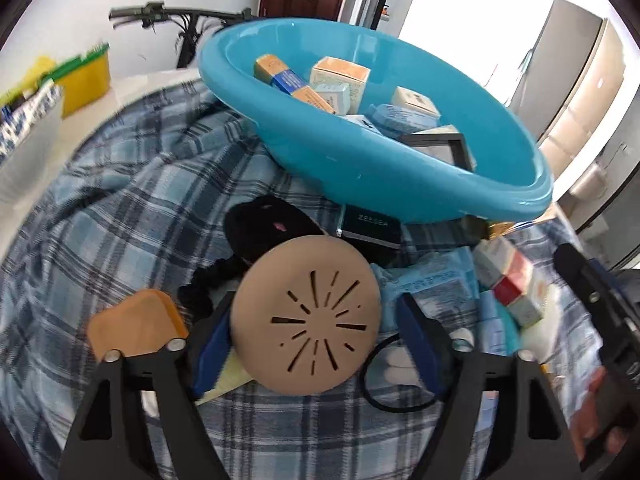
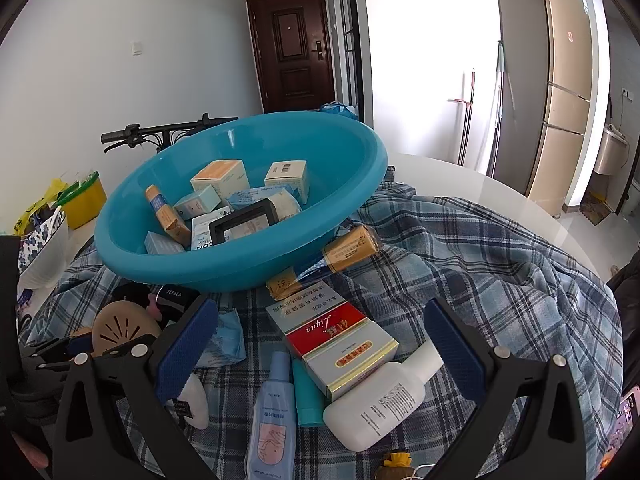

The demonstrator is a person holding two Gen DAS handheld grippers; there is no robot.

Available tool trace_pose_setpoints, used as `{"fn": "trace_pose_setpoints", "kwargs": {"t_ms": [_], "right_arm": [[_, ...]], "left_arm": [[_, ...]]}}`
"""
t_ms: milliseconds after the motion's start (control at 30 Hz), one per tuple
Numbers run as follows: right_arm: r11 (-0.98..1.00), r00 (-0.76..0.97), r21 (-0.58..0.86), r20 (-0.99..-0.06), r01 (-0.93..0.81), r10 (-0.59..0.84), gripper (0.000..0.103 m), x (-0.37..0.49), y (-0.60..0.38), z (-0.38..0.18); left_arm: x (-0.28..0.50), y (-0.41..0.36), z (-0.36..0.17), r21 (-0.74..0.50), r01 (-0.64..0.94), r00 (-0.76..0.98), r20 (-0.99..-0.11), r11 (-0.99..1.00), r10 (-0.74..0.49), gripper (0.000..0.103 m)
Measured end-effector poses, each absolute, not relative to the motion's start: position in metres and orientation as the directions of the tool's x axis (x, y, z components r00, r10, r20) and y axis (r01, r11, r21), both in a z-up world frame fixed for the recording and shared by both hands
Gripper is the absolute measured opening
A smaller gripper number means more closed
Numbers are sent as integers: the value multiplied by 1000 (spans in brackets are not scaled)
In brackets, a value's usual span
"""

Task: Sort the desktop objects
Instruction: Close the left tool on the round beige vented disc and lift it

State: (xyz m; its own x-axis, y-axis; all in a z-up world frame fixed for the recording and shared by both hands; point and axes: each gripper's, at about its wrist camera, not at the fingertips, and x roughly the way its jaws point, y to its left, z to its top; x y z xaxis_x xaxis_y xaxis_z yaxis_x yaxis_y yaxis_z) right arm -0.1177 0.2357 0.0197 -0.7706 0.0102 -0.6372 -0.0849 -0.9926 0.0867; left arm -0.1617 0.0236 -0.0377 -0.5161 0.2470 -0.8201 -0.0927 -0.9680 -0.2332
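A blue plastic basin (image 1: 360, 168) (image 2: 248, 252) holds several small boxes and a black frame; it rests tilted on a blue plaid cloth (image 1: 140, 220) (image 2: 460, 272). My left gripper (image 1: 316, 336) is wide open around a tan round disc with slits (image 1: 306, 316), which also shows in the right wrist view (image 2: 120, 326); its left pad seems to touch the disc. My right gripper (image 2: 320, 348) is open over a red and white box (image 2: 340, 340), a white bottle (image 2: 380, 404) and a light blue tube (image 2: 272, 412).
A black ZEESEA box (image 1: 370, 226), black cloth (image 1: 268, 226), an orange pad (image 1: 136, 324) and a black hair tie (image 1: 400, 380) lie near the disc. An orange box (image 2: 352, 250) leans by the basin. A yellow bin (image 1: 82, 80) stands at the left.
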Motion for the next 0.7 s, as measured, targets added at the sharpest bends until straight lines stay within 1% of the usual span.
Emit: {"fn": "trace_pose_setpoints", "kwargs": {"t_ms": [133,300,367,433,467,533,567,633,700], "right_arm": [[-992,-770,90,-639,-90,12,102,-118,237,19],[-991,-773,96,-634,-93,11,102,-117,238,20],[-991,-772,95,-635,-91,10,102,-118,238,19],[-992,-773,93,-635,-89,10,102,-117,237,19],[-992,-774,92,-633,-89,11,102,-117,237,20],[-991,-777,93,-629,-93,14,102,-117,238,20],[-991,-777,94,-629,-95,15,102,-117,238,20],[-990,-776,96,-630,-100,17,102,-117,239,20],[-991,-776,93,-631,-100,19,102,-118,239,20]], "left_arm": [[-169,16,-47,-255,-38,-479,-844,-966,241,87],[-172,0,-48,-330,2,-479,-829,-944,289,87],[-172,3,-49,-311,-7,-480,-833,-950,276,85],[-171,11,-48,-283,-43,-482,-834,-958,268,54],[-170,14,-46,-278,-66,-488,-828,-958,274,47],[-164,16,-38,-282,-97,-514,-807,-955,291,29],[-161,17,-34,-290,-113,-526,-794,-950,305,27],[-152,18,-22,-296,-151,-564,-758,-943,328,27],[-143,23,-10,-275,-193,-611,-717,-942,335,27]]}}
